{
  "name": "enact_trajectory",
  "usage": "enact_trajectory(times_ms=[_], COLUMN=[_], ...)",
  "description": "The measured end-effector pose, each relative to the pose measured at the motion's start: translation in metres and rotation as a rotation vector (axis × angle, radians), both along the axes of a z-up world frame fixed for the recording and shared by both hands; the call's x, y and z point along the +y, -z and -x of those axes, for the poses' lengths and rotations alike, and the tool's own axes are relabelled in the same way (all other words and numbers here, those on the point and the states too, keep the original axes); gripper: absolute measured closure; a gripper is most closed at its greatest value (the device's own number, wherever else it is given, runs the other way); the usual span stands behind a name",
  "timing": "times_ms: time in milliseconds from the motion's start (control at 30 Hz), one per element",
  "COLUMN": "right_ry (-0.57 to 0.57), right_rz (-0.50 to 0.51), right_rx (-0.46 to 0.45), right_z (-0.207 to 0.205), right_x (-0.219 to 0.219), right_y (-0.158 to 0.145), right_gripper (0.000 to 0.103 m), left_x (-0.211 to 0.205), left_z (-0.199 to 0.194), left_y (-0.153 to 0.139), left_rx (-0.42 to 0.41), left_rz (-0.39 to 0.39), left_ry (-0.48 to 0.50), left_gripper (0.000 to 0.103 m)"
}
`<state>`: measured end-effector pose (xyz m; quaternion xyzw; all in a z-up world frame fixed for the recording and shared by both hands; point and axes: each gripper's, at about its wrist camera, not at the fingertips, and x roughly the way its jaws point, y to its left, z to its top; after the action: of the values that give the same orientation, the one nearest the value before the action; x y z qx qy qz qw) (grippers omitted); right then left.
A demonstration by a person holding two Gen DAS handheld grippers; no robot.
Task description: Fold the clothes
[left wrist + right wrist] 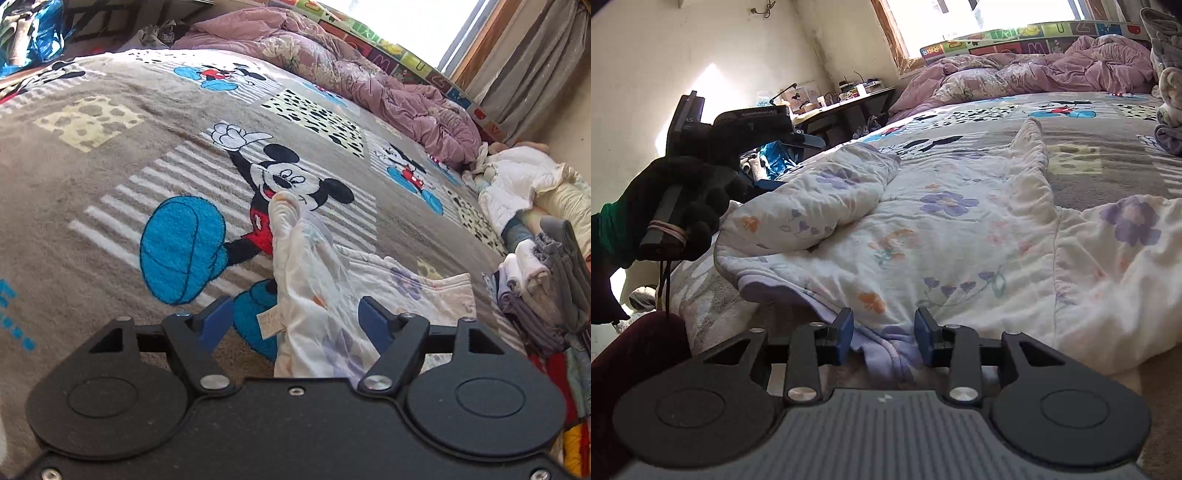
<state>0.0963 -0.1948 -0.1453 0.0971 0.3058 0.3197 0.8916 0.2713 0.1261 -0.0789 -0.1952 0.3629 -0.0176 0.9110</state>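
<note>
The floral garment [960,236] lies spread on the bed's near edge [1115,173]; the blanket's far left is bare, and folded stacks [535,280] crowd the right. Left tool [295,317] and right tool [883,334] are both spread, cloth loose between the pads.

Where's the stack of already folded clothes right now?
In the left wrist view, the folded stack sits at the far right edge of the bed, on the cartoon blanket, just right of the floral garment.

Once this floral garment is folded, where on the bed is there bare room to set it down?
Bare Mickey blanket lies left of and beyond the floral garment, up to the purple duvet at the far side. The right edge is crowded: a folded clothes stack, with a white padded garment beyond it. The garment itself fills the near middle.
</note>
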Motion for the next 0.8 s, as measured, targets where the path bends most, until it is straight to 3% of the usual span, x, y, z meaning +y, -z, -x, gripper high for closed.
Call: enact_trajectory(times_ms=[67, 133, 300, 467, 533, 633, 800], right_ry=[-0.008, -0.017, -0.022, -0.021, -0.018, -0.012, -0.002], right_rz=[-0.012, -0.026, -0.067, -0.080, -0.089, -0.111, -0.139], right_rx=[0.012, 0.021, 0.044, 0.044, 0.045, 0.050, 0.055], right_z=[-0.003, -0.006, -0.011, -0.010, -0.010, -0.011, -0.010], right_x=[-0.001, -0.002, -0.005, -0.006, -0.007, -0.009, -0.012], right_y=[0.001, 0.002, 0.006, 0.006, 0.007, 0.009, 0.011], right_gripper=[0.063, 0.062, 0.061, 0.059, 0.059, 0.059, 0.059], left_x=[-0.004, -0.005, -0.005, 0.024, 0.039, 0.075, 0.114], left_z=[-0.013, -0.014, 0.008, 0.051, 0.068, 0.099, 0.147], left_y=[0.005, 0.004, -0.009, -0.037, -0.044, -0.049, -0.032], left_rx=[0.033, 0.051, 0.005, -0.111, -0.163, -0.236, -0.229], left_rz=[-0.056, -0.093, -0.146, -0.129, -0.141, -0.086, -0.015], left_ry=[0.023, 0.023, 0.026, -0.055, -0.111, -0.250, -0.449], left_gripper=[0.043, 0.090, 0.096, 0.096, 0.096, 0.096, 0.097])
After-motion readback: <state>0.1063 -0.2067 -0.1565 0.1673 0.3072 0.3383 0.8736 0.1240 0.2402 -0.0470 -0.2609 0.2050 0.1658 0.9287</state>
